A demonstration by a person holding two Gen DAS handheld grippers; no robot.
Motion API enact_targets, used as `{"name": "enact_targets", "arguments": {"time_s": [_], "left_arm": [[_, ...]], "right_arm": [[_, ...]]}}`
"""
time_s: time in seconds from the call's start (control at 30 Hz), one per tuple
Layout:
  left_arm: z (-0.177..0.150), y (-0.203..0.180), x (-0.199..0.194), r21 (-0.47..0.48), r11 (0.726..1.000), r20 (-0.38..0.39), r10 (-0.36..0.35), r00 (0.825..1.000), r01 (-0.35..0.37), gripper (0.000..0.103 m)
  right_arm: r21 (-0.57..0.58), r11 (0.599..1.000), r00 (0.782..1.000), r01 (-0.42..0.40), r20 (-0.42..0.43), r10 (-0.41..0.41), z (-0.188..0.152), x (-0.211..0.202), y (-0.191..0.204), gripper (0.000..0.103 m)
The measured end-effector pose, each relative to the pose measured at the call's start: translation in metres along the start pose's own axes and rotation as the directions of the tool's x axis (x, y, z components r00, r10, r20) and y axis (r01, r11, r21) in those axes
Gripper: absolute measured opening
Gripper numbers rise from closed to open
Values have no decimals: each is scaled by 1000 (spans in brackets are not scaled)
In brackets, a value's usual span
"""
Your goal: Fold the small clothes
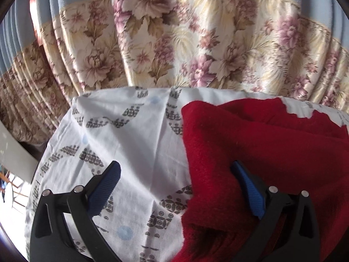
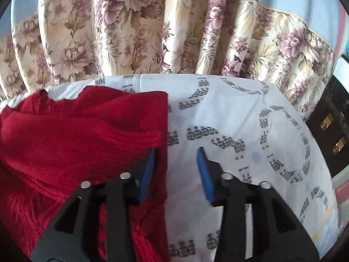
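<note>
Nearest, left gripper point(image 1: 176, 187): jaws wide apart, nothing pinched, ribbed blue pads point(image 1: 106, 190) on black plastic fingers, one over printed sheet, the other over red knit. Right gripper point(image 2: 175, 174): jaws about half apart, empty, straddling the garment's right edge, the left pad just over the wool, the other over bare sheet.

Task's thing: red knit garment point(image 2: 76, 135), lying on the white sheet point(image 1: 135, 135), at the right of the left view and the left of the right view, between both tools. Fuzzy, thick, soft wool; loosely doubled over, rounded folds, a scalloped or ragged far hem, strands of yarn bunched near the right gripper's base.

Likely risks, judged from here: a pinch taking only the top layer, so the lower layer drags and the fold skews; a pinch catching thin sheet together with wool, lifting the cover and wrinkling everything; springy knit bulging back open after release; loose strands snagging on ribbed pads.

Beneath: smooth, thin, creased cotton with grey dotted arcs and pale blue spots, draped over a rounded surface.

Farthest: pleated floral curtain point(image 1: 196, 43), glossy cream with mauve blooms, blue band above; dark cabinet point(image 2: 331, 135) at far right.
</note>
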State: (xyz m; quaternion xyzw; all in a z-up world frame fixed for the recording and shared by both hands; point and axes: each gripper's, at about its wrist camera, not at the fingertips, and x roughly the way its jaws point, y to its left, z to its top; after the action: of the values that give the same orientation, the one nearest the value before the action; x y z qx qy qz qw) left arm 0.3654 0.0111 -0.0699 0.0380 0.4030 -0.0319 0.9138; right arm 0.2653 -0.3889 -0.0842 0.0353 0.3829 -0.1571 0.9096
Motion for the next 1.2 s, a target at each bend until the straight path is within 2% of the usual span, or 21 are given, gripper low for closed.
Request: {"name": "enact_targets", "arguments": {"time_s": [0.03,0.07,0.1,0.17,0.33,0.47,0.67,0.83,0.9,1.0,1.13,1.2], "left_arm": [[-1,1,-4,0,1000,3,-10,1000,10,101],[-2,3,-10,-6,1000,10,-28,1000,28,101],[-6,5,-18,-15,998,13,-56,998,56,101],[-14,12,-31,-29,997,16,-77,997,77,101],[-52,37,-84,-49,997,26,-57,998,58,101],[-93,58,-129,-61,997,29,-47,998,49,101],[-161,79,-186,-18,999,40,41,998,-40,101],[-200,81,-198,10,999,13,40,999,-40,101],[-211,79,-199,12,1000,-6,25,1000,-25,101],[-221,70,-205,25,1000,-15,-8,1000,8,101],[-238,54,-208,69,997,-36,-14,999,16,101],[-245,49,-207,74,997,-51,-27,998,31,101]], "right_arm": [[12,999,999,-34,9,33,-2,-7,-3,54],[10,999,999,-45,15,45,-5,-12,-3,64],[-1,999,999,-46,27,46,-9,-22,-4,68],[-6,998,997,-61,56,61,-18,-43,-6,74],[22,991,986,-131,104,128,-56,-107,-17,85],[31,982,975,-187,125,181,-93,-152,-23,89],[42,974,968,-220,136,213,-155,-209,-36,90],[11,977,969,-213,134,210,-185,-236,-37,91],[-14,982,974,-187,126,187,-195,-243,-36,91],[-21,976,973,-215,84,216,-211,-249,-35,91],[-45,969,969,-242,33,244,-231,-251,-29,91],[-28,959,960,-281,6,281,-241,-251,-26,91]]}}
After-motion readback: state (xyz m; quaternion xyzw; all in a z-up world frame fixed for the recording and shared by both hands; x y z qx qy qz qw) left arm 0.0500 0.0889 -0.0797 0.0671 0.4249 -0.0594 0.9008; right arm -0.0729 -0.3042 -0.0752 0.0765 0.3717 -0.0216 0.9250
